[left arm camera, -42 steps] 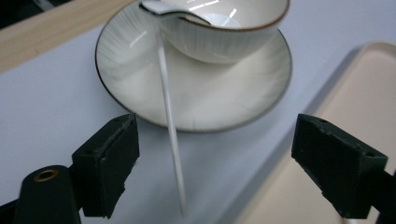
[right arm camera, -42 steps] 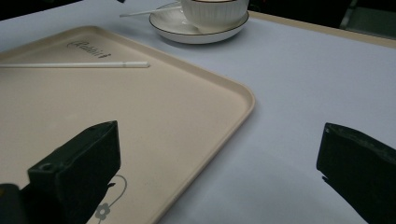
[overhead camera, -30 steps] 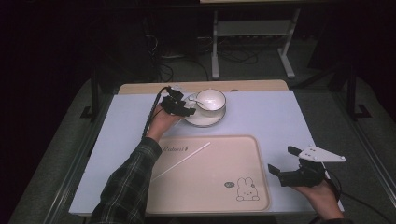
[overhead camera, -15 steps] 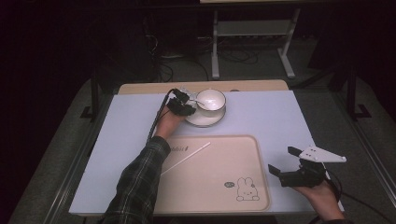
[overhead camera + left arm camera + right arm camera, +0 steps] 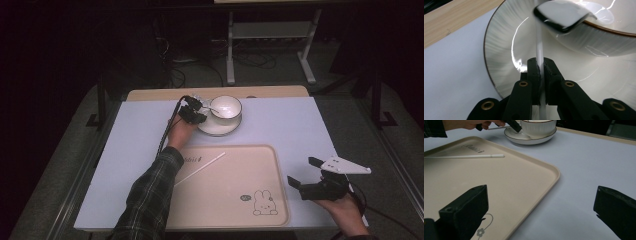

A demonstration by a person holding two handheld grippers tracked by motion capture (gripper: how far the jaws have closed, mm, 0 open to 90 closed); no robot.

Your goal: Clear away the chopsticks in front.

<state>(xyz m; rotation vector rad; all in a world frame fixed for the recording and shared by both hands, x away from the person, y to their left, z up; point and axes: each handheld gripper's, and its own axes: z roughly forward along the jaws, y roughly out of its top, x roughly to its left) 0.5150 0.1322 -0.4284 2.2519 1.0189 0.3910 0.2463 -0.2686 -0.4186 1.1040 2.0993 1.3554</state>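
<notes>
A white cup (image 5: 226, 106) stands on a white saucer (image 5: 218, 128) at the back of the table. My left gripper (image 5: 196, 111) sits at the saucer's left edge, shut on the handle of a white spoon (image 5: 539, 52). The spoon's bowl (image 5: 562, 15) rests over the cup's rim. A white stick (image 5: 200, 169) lies on the beige tray (image 5: 250, 170) in front of me; the same stick (image 5: 466, 156) shows in the right gripper view. My right gripper (image 5: 306, 175) hovers open at the tray's right edge, nothing between its jaws.
A rabbit drawing (image 5: 263, 203) marks the tray's near right corner. A pale mat (image 5: 130, 145) covers the table, with a wooden strip (image 5: 270, 91) along the back. A metal stand (image 5: 270, 35) and cables lie on the floor beyond.
My left gripper has shifted slightly right, bringing the spoon over the cup's rim. The right gripper has stayed in place.
</notes>
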